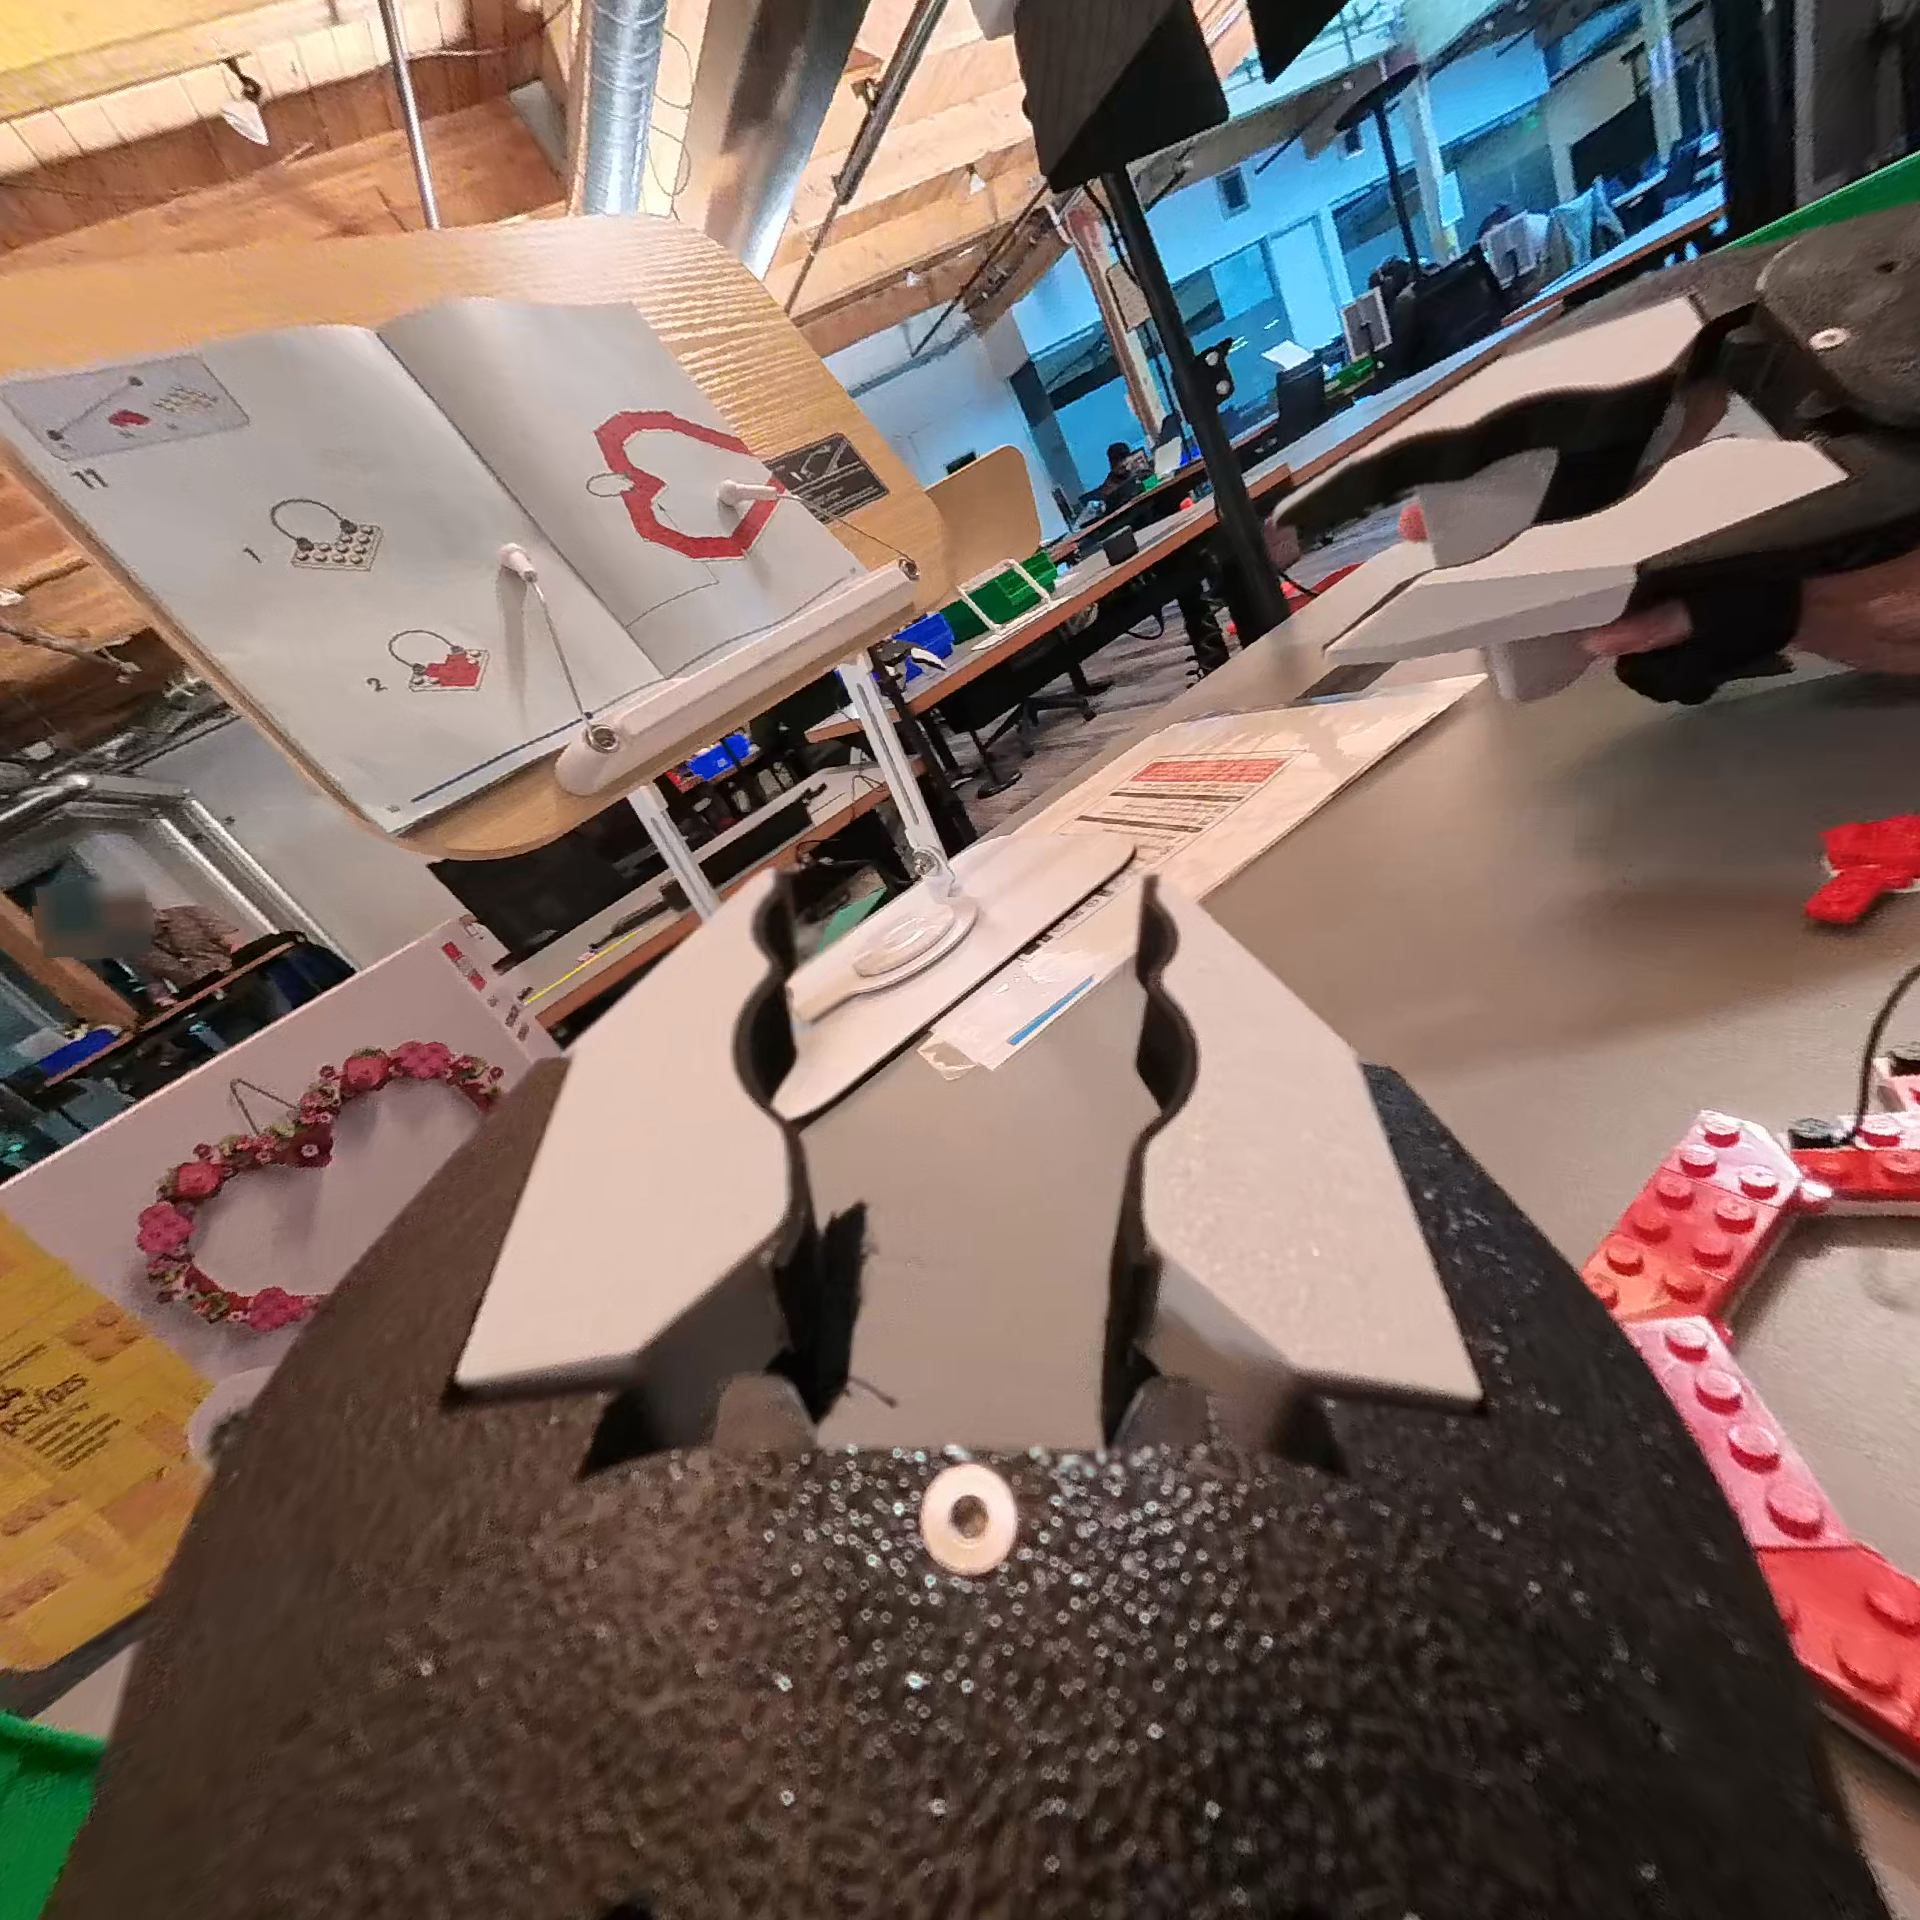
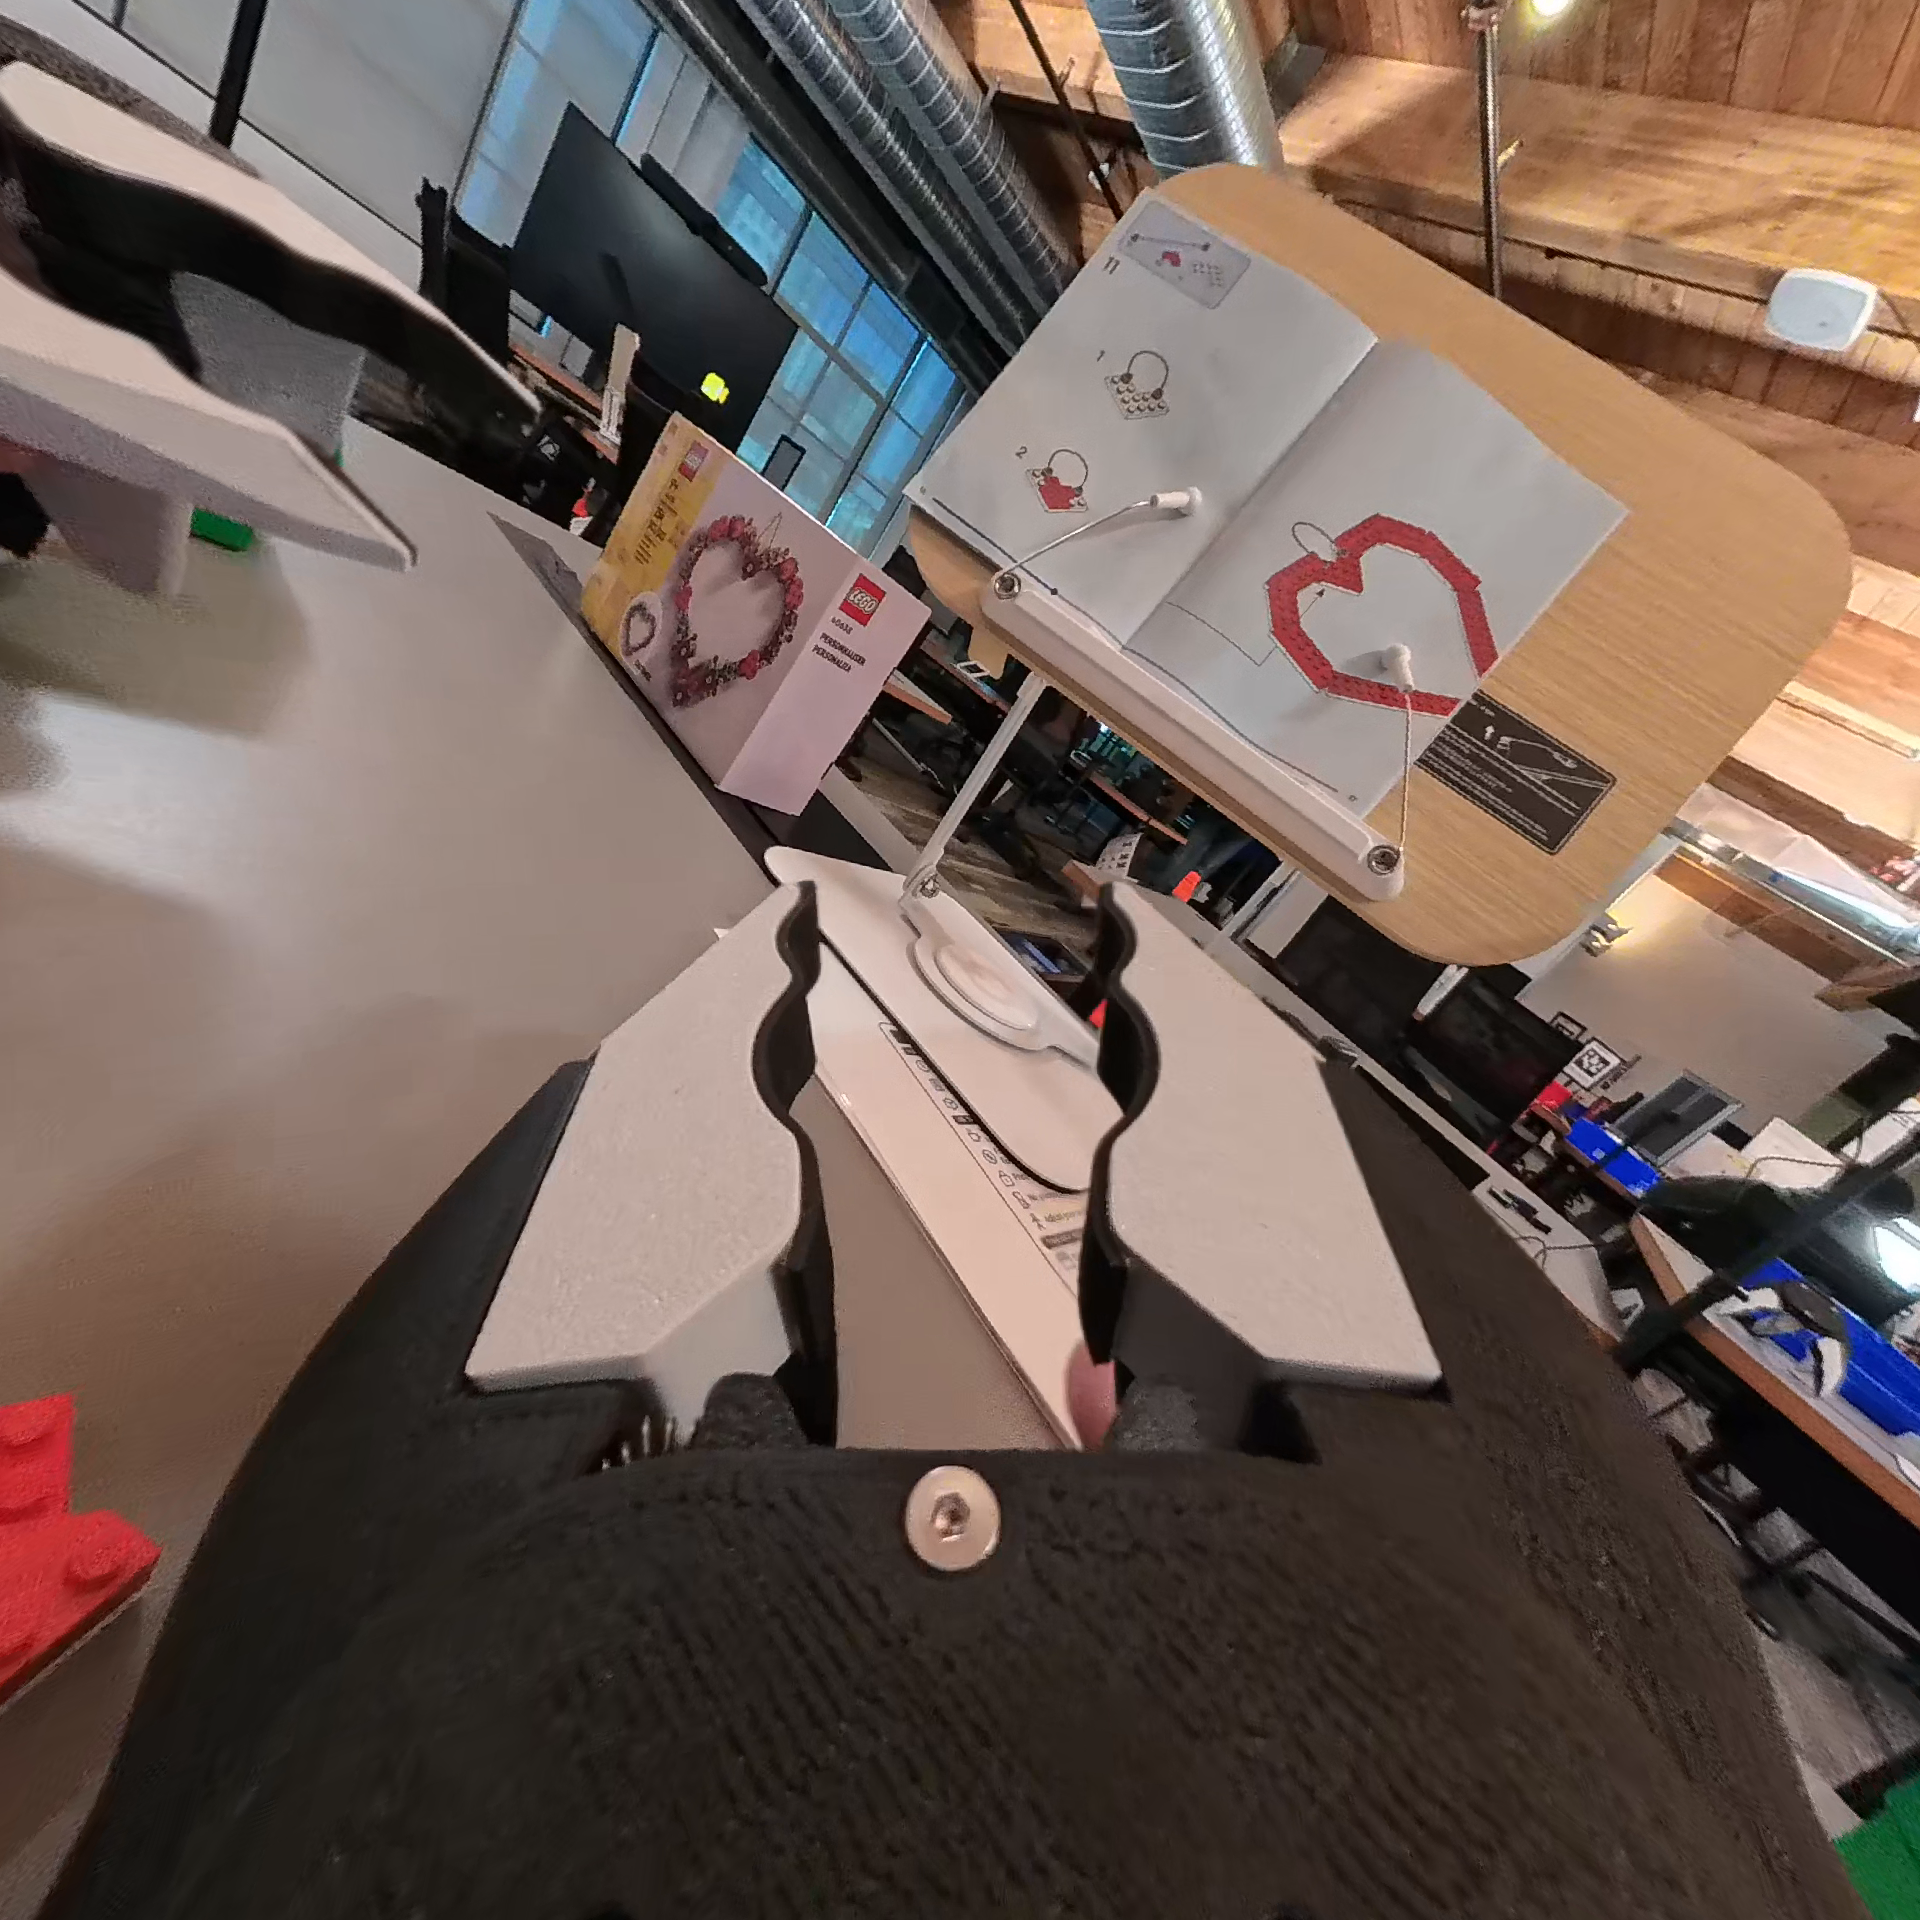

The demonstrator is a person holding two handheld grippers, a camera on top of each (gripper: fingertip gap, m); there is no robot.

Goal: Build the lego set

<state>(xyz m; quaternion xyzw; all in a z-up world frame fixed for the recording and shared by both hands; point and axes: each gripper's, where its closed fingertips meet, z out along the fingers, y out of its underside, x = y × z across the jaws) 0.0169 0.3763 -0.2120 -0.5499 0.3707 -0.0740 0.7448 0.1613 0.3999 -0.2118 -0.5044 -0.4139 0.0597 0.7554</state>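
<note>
Left wrist view, left gripper [image 1: 961,997] jaws spread, empty, right gripper [image 2: 956,1013] likewise.

Grey surface [image 1: 1558,883], matte. On it: red heart-frame plates [image 1: 1704,1351] at the right edge, small red brick cluster [image 1: 1870,868] farther back, white book-stand base [image 1: 914,940] sitting on a laminated sheet [image 1: 1226,790], set box [image 2: 748,634] upright at the far left edge.

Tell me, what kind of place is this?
Probably an open-plan workshop or lab office: long work tables with blue parts bins, exposed metal ducting under a timber ceiling, and large windows.
</note>
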